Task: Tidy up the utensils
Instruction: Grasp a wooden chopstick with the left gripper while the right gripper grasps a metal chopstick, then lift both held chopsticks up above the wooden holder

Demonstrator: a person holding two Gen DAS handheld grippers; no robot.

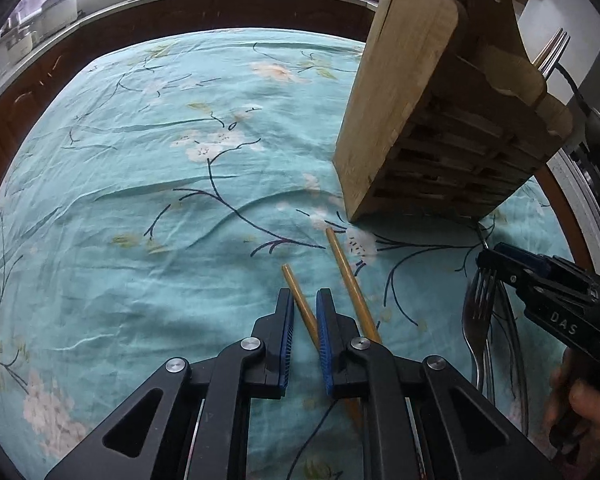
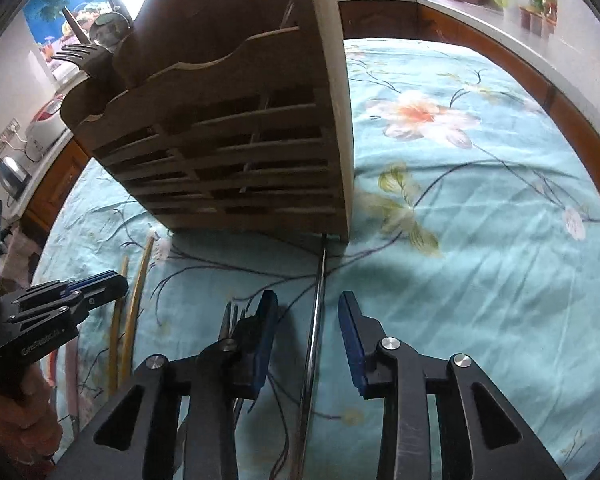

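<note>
On the teal floral tablecloth (image 1: 140, 200), my left gripper (image 1: 305, 300) straddles one yellow wooden chopstick (image 1: 300, 304), not yet pinching; right gripper (image 2: 308, 304) spread over a steel handle (image 2: 314, 320). Next I squeeze, then lift toward the slatted wooden utensil holder (image 1: 400, 100) (upper right).

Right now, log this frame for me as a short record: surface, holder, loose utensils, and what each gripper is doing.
surface: teal floral cloth
holder: wooden utensil caddy, standing on the cloth, forks in its top
loose utensils: two chopsticks and a fork lying flat; a thin metal rod
left gripper: jaws straddling one chopstick, not visibly clamped
right gripper: open, the rod between its fingers, fork beside its left finger
</note>
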